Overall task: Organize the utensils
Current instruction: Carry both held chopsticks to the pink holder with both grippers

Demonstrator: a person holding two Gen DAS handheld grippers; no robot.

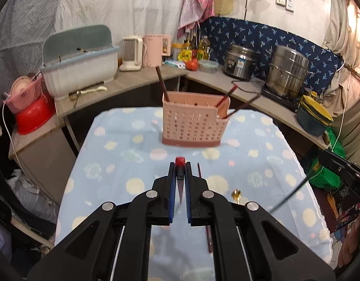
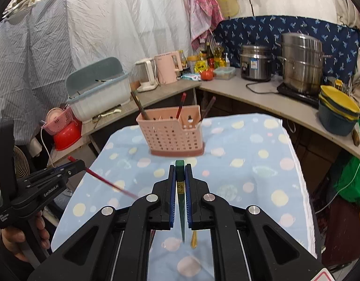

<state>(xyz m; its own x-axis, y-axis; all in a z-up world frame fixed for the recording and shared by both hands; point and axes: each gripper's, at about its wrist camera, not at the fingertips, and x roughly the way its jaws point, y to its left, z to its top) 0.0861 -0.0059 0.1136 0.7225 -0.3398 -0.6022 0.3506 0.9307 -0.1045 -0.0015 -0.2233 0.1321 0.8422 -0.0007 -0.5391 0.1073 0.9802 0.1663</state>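
Above spotted cloth point(image 1: 123, 140), left tongs point(image 1: 180, 165) pinch red chopstick point(image 1: 180, 161), right tongs point(image 2: 180, 166) seemingly green chopstick point(image 2: 180, 164).

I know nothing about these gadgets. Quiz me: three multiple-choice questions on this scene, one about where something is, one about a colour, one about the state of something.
1. Where does the pink utensil basket stand?
A. on the dotted blue cloth
B. on the grey counter
C. on the floor

2. What colour is the chopstick in the right gripper?
A. red
B. green
C. yellow

3. How is the left gripper?
A. wide open and empty
B. lying on the table
C. shut on a red-tipped chopstick

Answers: 1 A, its base sits on the cloth. 2 B, a green end sticks out between the fingers. 3 C, the pads press the stick from both sides.
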